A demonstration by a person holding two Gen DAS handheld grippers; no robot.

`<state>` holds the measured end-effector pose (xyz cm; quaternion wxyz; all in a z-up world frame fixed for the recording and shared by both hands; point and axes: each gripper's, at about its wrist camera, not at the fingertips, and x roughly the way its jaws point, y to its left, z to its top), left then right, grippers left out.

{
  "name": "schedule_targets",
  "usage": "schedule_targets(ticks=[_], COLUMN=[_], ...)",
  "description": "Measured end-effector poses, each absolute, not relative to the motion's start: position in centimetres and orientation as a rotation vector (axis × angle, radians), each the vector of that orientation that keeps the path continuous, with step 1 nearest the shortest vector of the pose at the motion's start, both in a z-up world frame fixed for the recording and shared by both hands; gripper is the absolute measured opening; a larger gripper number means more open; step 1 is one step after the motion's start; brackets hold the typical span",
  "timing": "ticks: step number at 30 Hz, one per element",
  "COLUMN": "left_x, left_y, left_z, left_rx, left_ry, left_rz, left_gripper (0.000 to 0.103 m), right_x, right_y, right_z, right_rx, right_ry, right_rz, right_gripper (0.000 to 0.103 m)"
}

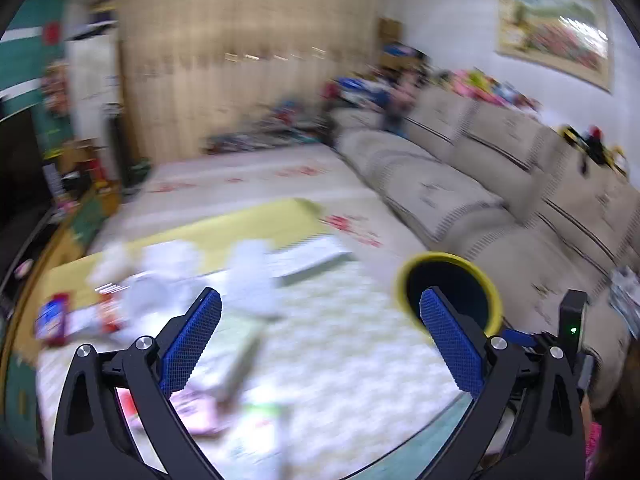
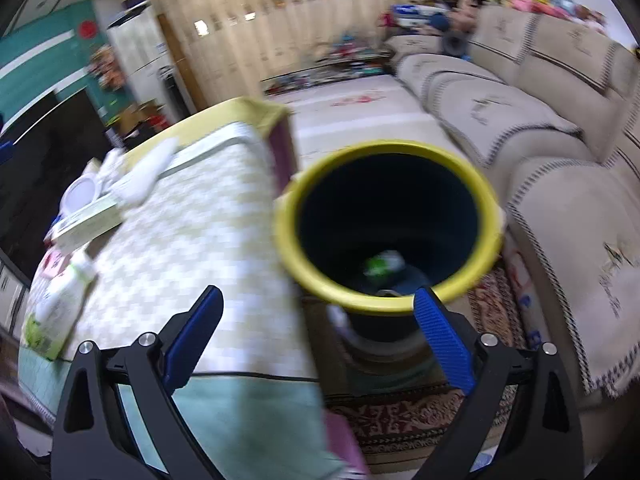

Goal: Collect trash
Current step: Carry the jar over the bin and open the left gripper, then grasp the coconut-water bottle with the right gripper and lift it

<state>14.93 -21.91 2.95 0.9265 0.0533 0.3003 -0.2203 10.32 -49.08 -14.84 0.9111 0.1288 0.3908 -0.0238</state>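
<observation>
A dark trash bin with a yellow rim stands on the floor beside the table. A green and white scrap lies at its bottom. My right gripper hangs open and empty just in front of the bin's mouth. My left gripper is open over the checkered tablecloth, with nothing between its fingers and the bin's rim behind its right finger. White crumpled tissues and red and blue packets lie blurred on the table's far left. A green and white bottle lies near the table's left edge.
A beige sofa runs along the right side. A patterned rug lies under the bin. A flat box and a round white lid sit on the table. Toys clutter the far floor.
</observation>
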Motion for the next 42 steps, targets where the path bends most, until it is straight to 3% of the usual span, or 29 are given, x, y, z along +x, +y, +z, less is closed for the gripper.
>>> schedule_targets(ticks=[6,14,18,28,42], left_x=[12.0,9.8,9.0,8.5,9.4], left_y=[-9.3,-1.3,-0.8,-0.8,-1.5], left_z=[1.7,-0.8,-1.4,-2.5,-3.9], left_rx=[-0.026,-0.088,-0.111,-0.104,-0.123], left_ry=[0.600,0.593,0.590,0.614,0.643], left_rz=[-0.228,-0.141,-0.174,-0.222,-0.226], left_gripper=[0.098,0.098,0.098,0.098,0.098], right_x=[12.5,10.0,9.1,10.0,8.8], right_y=[-41.0,-28.1,-23.0,-18.1,-25.7], right_z=[-13.7,-10.9,-11.0,-14.8,-16.0], right_rx=[0.194,0.087,0.016,0.006,0.048], right_ry=[0.818,0.748,0.695,0.734,0.683], right_rz=[0.090,0.282,0.252,0.163,0.054], right_gripper=[0.091,0.091,0.096,0.096,0.094])
